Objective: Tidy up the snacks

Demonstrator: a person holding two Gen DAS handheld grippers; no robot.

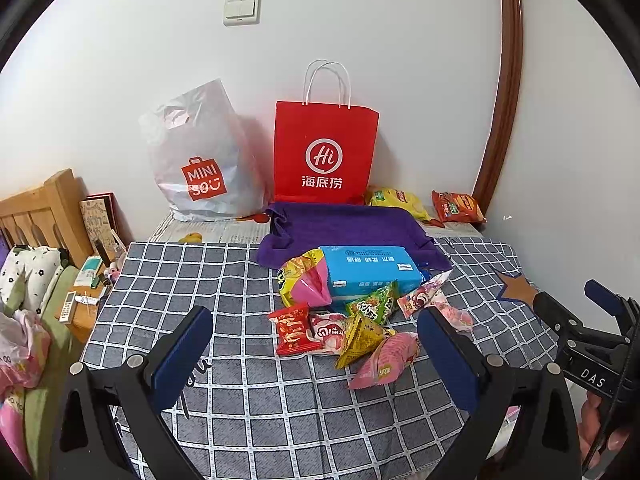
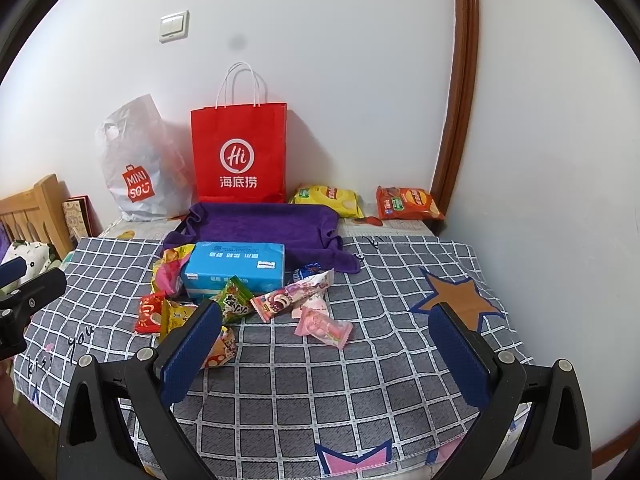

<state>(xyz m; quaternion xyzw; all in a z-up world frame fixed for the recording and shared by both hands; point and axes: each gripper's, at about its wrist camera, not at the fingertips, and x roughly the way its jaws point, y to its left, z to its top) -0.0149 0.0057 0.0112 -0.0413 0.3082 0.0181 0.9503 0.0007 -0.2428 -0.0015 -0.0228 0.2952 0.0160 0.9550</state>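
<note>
I see both grippers, left and right, jaws spread, empty. Snack pile mid-counter, touching blue tissue pack. Far: red "Hi" bag, grey "MINISO" bag.

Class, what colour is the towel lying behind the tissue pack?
Purple towel; clearest in the right wrist view.

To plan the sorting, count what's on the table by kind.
Shopping bags: 2
Chip bags: 2
Tissue pack: 1
Towel: 1
Small snack packs: 8 clearly seen; the pile overlaps, so maybe more
Total: 14, at least
</note>
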